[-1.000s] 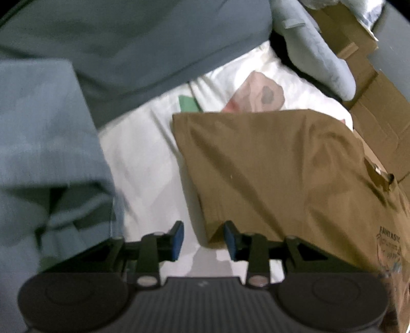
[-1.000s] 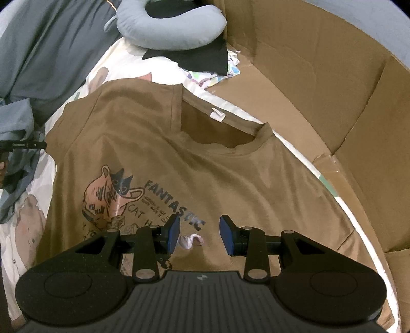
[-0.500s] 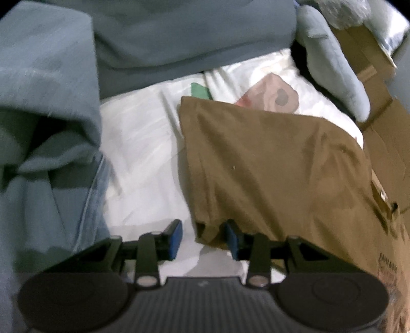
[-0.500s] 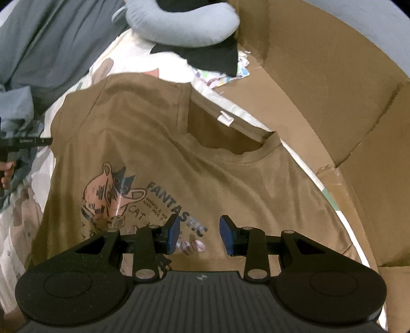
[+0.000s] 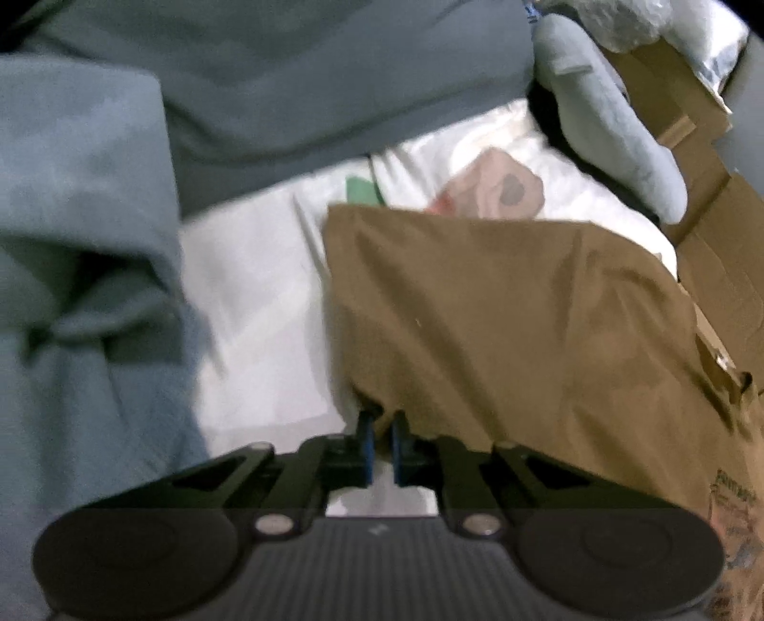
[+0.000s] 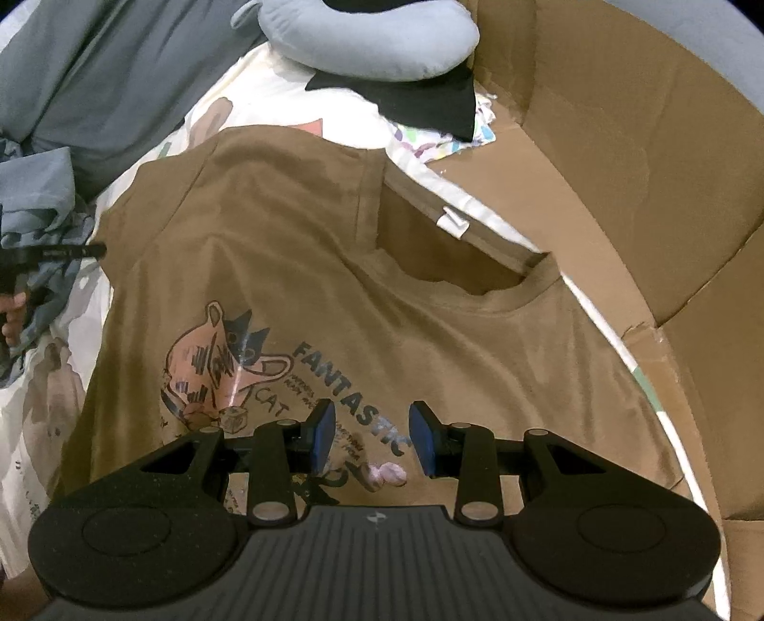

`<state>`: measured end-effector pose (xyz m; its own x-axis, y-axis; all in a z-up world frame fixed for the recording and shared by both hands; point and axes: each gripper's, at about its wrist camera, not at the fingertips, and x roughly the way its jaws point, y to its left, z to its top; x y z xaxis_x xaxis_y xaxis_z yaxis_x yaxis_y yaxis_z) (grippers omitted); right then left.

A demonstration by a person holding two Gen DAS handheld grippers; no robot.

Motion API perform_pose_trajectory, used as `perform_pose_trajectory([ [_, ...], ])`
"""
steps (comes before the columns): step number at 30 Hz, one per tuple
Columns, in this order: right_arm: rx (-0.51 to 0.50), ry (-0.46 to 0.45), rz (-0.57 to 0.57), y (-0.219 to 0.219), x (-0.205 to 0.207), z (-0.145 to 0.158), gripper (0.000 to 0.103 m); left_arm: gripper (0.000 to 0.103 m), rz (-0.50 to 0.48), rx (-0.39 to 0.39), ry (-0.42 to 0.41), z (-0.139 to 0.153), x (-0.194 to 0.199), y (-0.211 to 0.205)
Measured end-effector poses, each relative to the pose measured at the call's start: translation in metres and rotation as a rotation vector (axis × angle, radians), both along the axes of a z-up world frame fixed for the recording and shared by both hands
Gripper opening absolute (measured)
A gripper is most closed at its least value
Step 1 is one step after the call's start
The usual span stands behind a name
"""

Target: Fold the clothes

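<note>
A brown T-shirt [image 6: 334, 267] with a cat print and the word FANTASTIC lies face up on a white patterned bed sheet [image 5: 258, 296]. Its neck opening points toward the cardboard. In the left wrist view my left gripper [image 5: 379, 425] is shut on the hem of the T-shirt's sleeve [image 5: 477, 310], the cloth bunched between the blue pads. The right gripper [image 6: 372, 430] hovers open over the printed chest, nothing between its fingers. In the right wrist view the left gripper [image 6: 98, 249] shows at the far left edge, touching the sleeve.
A grey-blue blanket [image 5: 238, 81] and crumpled blue cloth [image 5: 71, 239] lie to the left. A blue neck pillow [image 6: 372, 38] and black cloth [image 6: 429, 100] sit beyond the shirt. Cardboard walls [image 6: 620, 143] rise along the right side.
The left gripper moved up to the sleeve edge and shut on it. The right gripper drifted slightly forward over the shirt, still open.
</note>
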<state>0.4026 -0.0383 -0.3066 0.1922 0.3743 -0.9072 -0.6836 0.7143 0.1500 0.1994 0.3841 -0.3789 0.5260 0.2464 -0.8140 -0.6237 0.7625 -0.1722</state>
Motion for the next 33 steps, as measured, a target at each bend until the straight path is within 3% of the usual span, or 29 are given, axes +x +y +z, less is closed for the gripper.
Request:
perform_pose_trajectory([
  [8,-0.006,0.012,-0.004,-0.006,0.001,-0.006,0.041,0.007,-0.005,0.020,0.045,0.000,-0.003,0.010],
  [11,-0.013,0.017,-0.011,-0.011,0.002,-0.011,0.041,0.009,0.038,-0.047,0.078,-0.019,-0.005,0.016],
  [13,-0.018,0.020,-0.018,-0.015,0.003,-0.014,0.041,0.017,0.067,-0.061,0.067,-0.018,-0.005,0.019],
  [18,-0.013,0.020,-0.043,-0.027,0.006,-0.018,0.041,0.018,0.092,0.016,0.062,0.002,-0.004,0.020],
  [23,0.006,0.002,-0.093,-0.045,0.012,-0.011,0.041,0.018,0.018,0.090,0.011,0.025,0.015,0.014],
  [33,-0.015,-0.034,-0.223,-0.105,0.022,0.002,0.041,0.018,-0.247,0.098,-0.074,0.044,0.111,-0.026],
])
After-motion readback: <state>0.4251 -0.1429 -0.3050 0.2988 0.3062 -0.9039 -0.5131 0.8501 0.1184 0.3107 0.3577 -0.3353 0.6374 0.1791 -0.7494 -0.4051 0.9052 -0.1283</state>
